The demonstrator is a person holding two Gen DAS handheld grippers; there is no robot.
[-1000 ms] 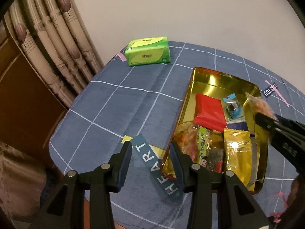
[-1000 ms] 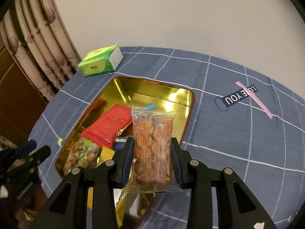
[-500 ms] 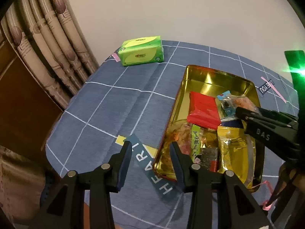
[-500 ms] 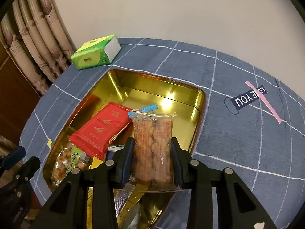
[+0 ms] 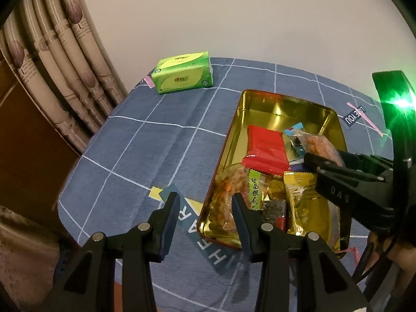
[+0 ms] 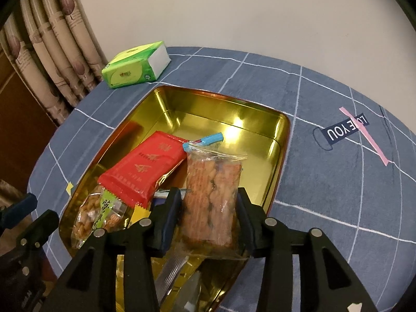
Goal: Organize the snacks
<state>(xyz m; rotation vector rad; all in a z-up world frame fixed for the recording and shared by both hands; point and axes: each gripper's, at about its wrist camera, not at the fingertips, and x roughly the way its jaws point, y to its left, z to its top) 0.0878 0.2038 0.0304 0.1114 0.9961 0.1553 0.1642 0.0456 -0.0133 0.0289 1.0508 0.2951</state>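
A gold tin tray [image 6: 182,109] [image 5: 286,109] on the blue checked tablecloth holds several snack packets, among them a red packet [image 6: 148,166] [image 5: 266,150] and a clear bag of nuts [image 6: 96,215]. My right gripper [image 6: 208,202] is shut on a clear packet of brown crackers [image 6: 212,197] [image 5: 319,145] and holds it low over the tray's right side. My left gripper [image 5: 205,208] is open and empty, above the tablecloth at the tray's near left corner.
A green tissue pack [image 6: 135,65] [image 5: 183,72] lies at the back left by the curtain [image 5: 65,59]. A "LOVE YOU" patch with pink tape [image 6: 348,130] is right of the tray. The table edge drops off at the left.
My right gripper has carried the cracker packet forward and down over the tray. My left gripper has drawn back slightly and stays open.
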